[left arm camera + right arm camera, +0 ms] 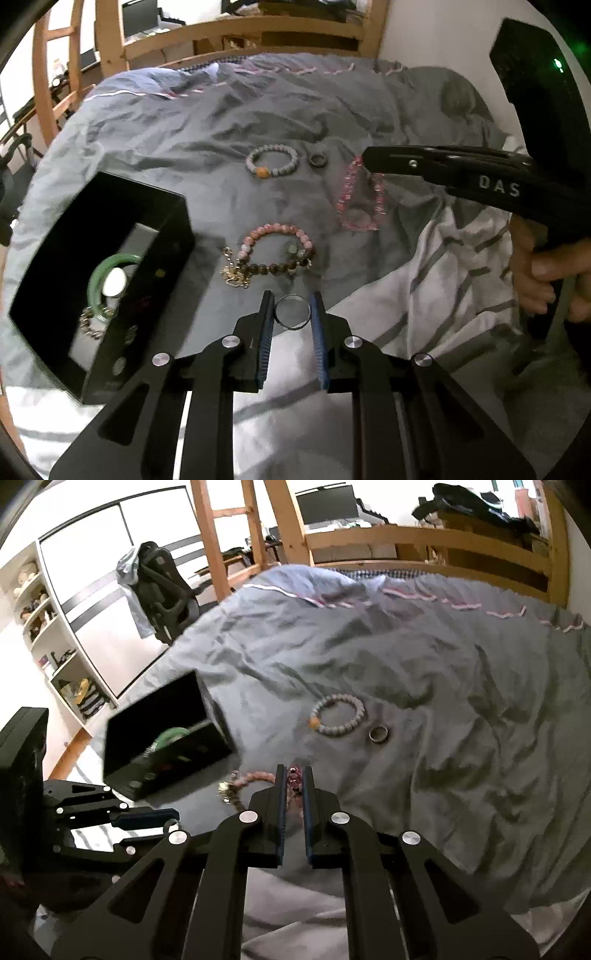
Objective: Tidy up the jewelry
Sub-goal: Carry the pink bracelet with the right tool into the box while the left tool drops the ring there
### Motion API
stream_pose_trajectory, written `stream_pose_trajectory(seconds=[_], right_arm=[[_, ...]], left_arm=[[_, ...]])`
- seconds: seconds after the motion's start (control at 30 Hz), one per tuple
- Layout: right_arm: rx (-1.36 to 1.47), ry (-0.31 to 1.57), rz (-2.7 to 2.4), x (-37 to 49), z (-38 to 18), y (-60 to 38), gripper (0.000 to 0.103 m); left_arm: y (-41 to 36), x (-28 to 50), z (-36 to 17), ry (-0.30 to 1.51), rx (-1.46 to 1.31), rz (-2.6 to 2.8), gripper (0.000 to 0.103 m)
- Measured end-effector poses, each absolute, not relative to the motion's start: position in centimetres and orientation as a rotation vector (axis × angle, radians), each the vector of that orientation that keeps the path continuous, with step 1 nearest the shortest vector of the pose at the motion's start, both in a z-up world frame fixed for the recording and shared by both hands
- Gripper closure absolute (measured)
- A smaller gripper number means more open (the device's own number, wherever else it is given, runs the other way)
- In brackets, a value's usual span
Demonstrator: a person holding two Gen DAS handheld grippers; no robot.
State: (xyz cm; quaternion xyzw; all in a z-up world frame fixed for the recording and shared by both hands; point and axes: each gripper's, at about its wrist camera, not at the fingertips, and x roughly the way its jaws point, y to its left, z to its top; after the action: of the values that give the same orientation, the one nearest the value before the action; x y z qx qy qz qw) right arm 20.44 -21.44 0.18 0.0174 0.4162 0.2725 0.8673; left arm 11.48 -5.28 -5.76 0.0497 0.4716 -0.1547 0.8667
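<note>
We see the left gripper (292, 314) in matt black plastic with ribbed blue pads (318, 332) and bright metal pivot pins, pinching a polished metal ring (293, 312). At ten o'clock of it, a glossy black box (110, 266) holds a smooth green bangle (107, 273). The grey duvet (207, 122) is soft, creased cloth; the bed frame (236, 33) is bare wood.

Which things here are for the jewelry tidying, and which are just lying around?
For the job:
- black open box with a green bangle inside
- silver metal ring in the left gripper
- pink crystal bracelet in the right gripper
- grey beaded bracelet
- small dark ring
- pink-and-brown beaded bracelet

Just lying about:
- grey duvet
- wooden bed frame
- black office chair
</note>
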Motion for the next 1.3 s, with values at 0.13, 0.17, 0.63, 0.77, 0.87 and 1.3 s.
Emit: stream_pose_trajectory(seconds=[0.13,0.17,0.63,0.77,0.87,1.3], right_arm=[[0.049,0.854,0.587,19.4,2.3,-21.4,0.094],[0.05,0.85,0.589,19.2,2.8,-21.4,0.094],[-0.007,0.82,0.676,14.7,8.0,-17.3,0.094],[-0.028,0.811,0.697,14.2,9.0,-15.4,0.094],[-0.033,0.806,0.713,14.3,9.5,-14.1,0.094],[-0.033,0.822,0.752,16.6,9.4,-8.5,0.094]], left_arm=[[-4.4,10.1,-3.7,0.964,0.095,-0.298,0.084],[-4.0,9.7,-3.1,0.959,0.083,-0.292,0.084],[0.3,5.6,0.6,0.953,0.025,-0.137,0.084],[1.7,5.2,1.6,0.93,0.014,-0.118,0.084],[2.9,5.1,2.1,0.918,0.001,-0.103,0.084],[7.1,6.8,2.2,0.891,-0.041,-0.074,0.084]])
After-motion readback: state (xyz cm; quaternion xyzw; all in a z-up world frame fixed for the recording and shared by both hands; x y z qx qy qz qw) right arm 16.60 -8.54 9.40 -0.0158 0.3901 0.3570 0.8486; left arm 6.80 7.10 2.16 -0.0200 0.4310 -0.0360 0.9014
